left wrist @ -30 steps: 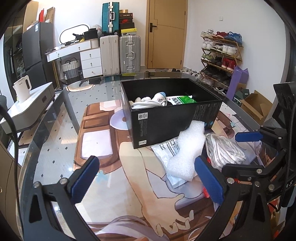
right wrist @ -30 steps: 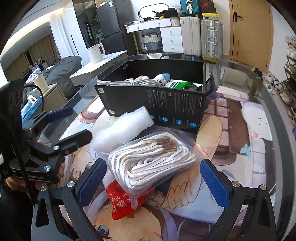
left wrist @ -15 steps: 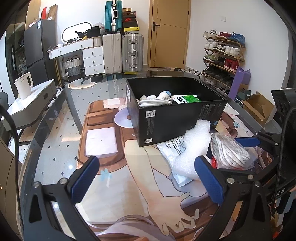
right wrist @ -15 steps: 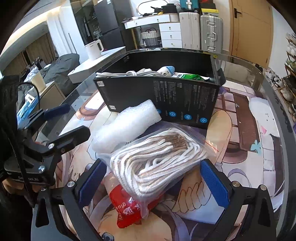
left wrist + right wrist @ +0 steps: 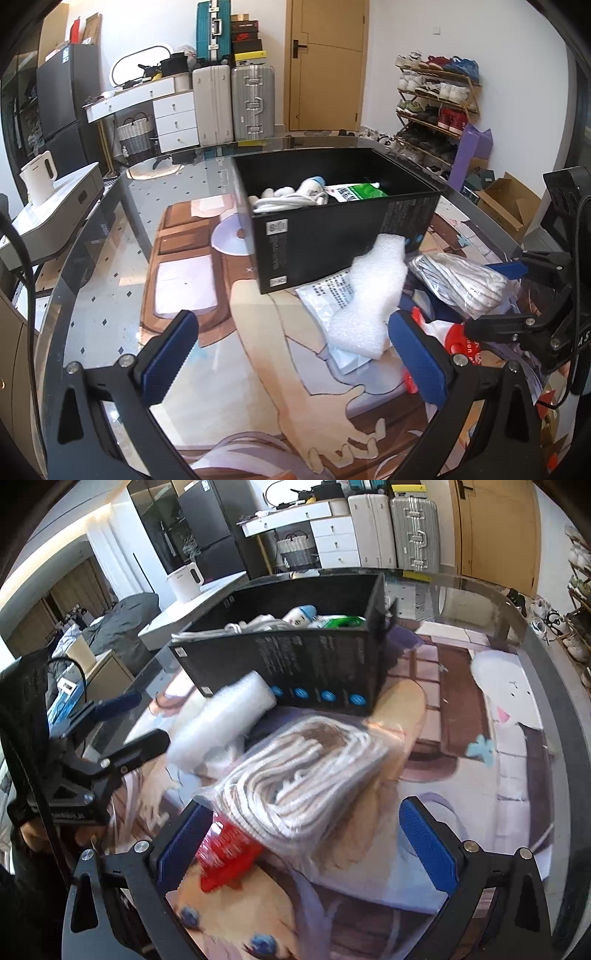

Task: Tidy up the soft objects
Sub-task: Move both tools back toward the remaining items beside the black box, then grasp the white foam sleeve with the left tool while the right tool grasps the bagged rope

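Rope bag between wide right jaws

My left wrist camera looks from low over the table toward the black box at frame center. My right wrist camera faces the same box from the other side, closer to the bagged rope.

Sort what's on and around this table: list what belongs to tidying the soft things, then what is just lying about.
Job: bag of white rope, white foam sheet, red packet, printed pouch, black box.

Lying about: kettle, suitcases, shoe rack.
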A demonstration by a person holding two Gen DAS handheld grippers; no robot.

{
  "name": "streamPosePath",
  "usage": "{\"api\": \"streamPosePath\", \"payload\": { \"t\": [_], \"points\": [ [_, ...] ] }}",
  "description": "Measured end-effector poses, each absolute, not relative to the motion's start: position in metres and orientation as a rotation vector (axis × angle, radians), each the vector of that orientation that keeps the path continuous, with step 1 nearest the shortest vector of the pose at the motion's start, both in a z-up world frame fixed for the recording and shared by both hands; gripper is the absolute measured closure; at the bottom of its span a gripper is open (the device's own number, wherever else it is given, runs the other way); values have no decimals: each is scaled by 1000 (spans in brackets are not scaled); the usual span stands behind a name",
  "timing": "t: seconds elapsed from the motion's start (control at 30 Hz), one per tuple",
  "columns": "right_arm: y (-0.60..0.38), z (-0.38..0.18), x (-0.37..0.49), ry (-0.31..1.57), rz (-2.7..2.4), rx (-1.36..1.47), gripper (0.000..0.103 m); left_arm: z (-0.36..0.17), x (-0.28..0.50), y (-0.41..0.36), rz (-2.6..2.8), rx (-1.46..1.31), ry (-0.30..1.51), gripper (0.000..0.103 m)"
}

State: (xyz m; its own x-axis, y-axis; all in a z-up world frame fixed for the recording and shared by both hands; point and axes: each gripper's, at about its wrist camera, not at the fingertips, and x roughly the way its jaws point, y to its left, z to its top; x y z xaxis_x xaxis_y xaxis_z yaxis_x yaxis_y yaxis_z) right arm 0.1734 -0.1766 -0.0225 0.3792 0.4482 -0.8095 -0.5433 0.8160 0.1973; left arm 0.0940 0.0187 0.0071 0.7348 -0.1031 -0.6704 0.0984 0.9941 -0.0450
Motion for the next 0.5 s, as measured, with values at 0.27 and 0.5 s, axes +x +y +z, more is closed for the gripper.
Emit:
{"api": "streamPosePath", "payload": {
  "t": [0.27,0.5],
  "points": [
    [-195,-25,165,1020,641,-174,0,3,104,6,-143,2,759,0],
    [-189,-14,155,965,706,-178,0,-2,116,-2,-172,-5,804,0]
  ]
}}
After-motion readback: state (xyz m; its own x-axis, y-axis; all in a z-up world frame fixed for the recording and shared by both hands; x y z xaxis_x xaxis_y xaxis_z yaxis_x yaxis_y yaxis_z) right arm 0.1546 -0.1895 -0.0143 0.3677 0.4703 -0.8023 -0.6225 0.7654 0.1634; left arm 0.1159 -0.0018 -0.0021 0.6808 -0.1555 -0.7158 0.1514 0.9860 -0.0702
